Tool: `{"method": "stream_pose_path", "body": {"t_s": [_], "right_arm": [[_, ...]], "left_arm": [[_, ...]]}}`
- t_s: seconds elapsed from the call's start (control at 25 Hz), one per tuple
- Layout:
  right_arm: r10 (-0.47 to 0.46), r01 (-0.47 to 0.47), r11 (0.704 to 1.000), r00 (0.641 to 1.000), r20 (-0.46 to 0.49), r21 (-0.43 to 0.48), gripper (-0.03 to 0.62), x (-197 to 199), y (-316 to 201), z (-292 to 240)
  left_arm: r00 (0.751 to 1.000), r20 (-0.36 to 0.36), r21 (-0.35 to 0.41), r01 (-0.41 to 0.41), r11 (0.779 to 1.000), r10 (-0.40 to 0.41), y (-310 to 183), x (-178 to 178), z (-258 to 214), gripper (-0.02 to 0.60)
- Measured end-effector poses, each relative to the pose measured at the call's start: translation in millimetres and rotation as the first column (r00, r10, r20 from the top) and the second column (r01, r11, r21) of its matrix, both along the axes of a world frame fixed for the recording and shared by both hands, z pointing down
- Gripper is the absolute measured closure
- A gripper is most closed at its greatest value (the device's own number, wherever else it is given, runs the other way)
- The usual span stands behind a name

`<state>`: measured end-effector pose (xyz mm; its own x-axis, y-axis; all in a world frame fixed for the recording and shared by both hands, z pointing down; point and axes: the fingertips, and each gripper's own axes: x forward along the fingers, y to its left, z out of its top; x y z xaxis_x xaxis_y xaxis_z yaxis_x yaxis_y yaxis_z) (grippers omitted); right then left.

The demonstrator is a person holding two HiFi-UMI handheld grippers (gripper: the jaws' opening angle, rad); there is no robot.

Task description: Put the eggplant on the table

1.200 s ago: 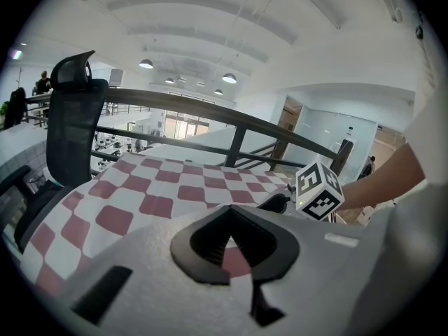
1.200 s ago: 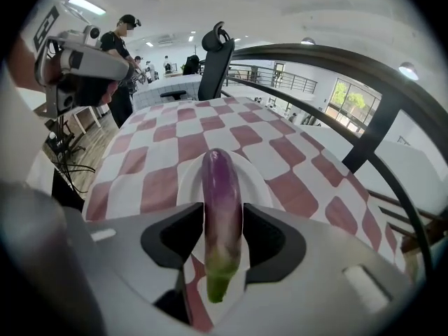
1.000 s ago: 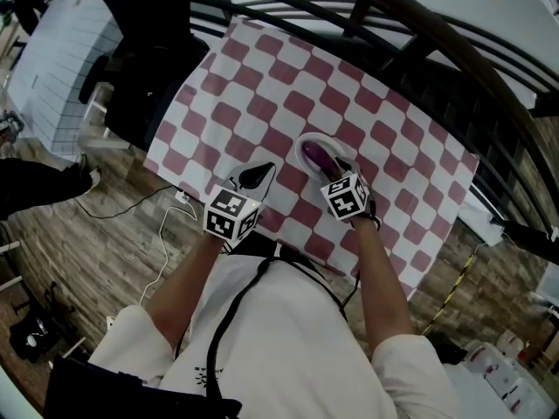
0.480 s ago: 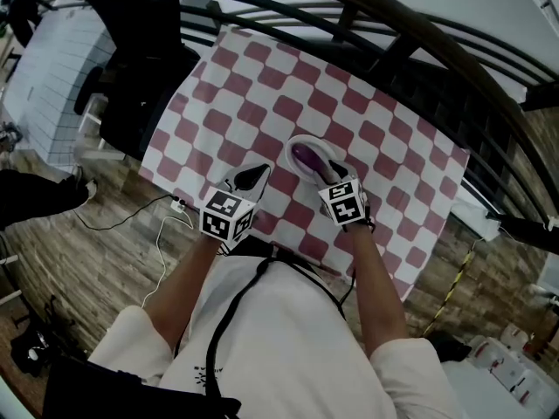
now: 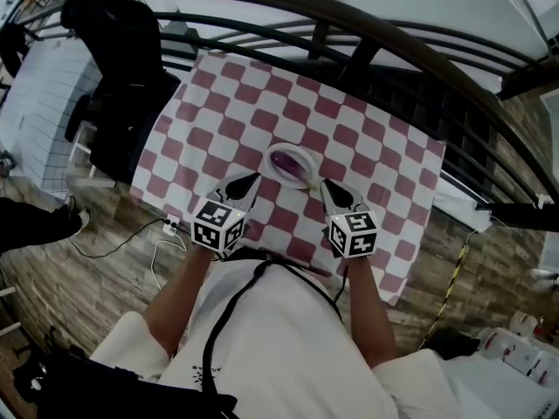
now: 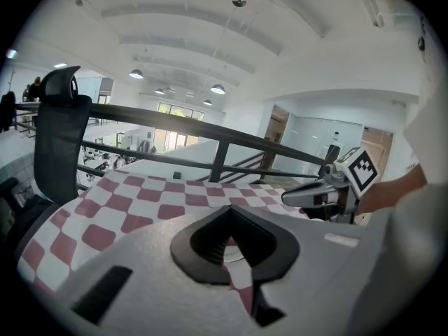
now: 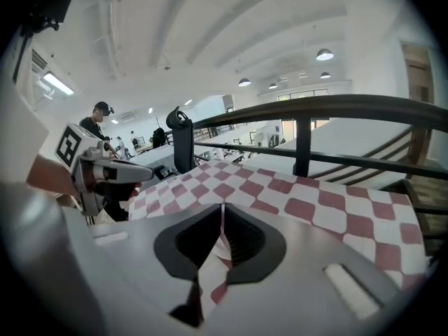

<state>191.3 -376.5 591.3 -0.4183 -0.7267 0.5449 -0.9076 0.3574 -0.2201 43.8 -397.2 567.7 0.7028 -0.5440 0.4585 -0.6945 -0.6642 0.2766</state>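
A purple eggplant (image 5: pixel 290 161) lies in a white plate (image 5: pixel 272 171) on the table with the red-and-white checked cloth (image 5: pixel 349 138). My right gripper (image 5: pixel 325 183) hangs just right of the plate, toward me, clear of the eggplant. Its jaws have just been closing and are shut with nothing between them (image 7: pixel 222 207). My left gripper (image 5: pixel 254 177) points at the plate's near left side, also shut and empty (image 6: pixel 227 211). Each gripper shows in the other's view: the right gripper (image 6: pixel 308 196) and the left gripper (image 7: pixel 136 173).
A black railing (image 5: pixel 367 24) curves along the table's far side. A black office chair (image 5: pixel 122 68) stands at the table's left end. A white cable (image 5: pixel 162 247) lies on the wooden floor near my left arm.
The right gripper has pulled back and up from the plate, and its jaws went from open to shut, empty. The eggplant stayed in the plate. The left gripper rose slightly.
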Motion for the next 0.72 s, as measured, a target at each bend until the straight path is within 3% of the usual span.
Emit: {"method": "stream_pose_path", "body": {"t_s": [0.24, 0.72], "right_arm": [[0.038, -0.039, 0.995, 0.999, 0.022, 0.094, 0.586, 12.7, 25.8, -46.6], [0.033, -0.037, 0.99, 0.999, 0.033, 0.139, 0.588, 12.4, 56.8, -73.3]], "left_arm": [[1.0, -0.018, 0.053, -0.001, 0.999, 0.002, 8.3, 3.1, -25.1, 0.577], [0.999, -0.037, 0.093, 0.029, 0.995, -0.025, 28.8, -3.9, -46.7, 0.577]]}}
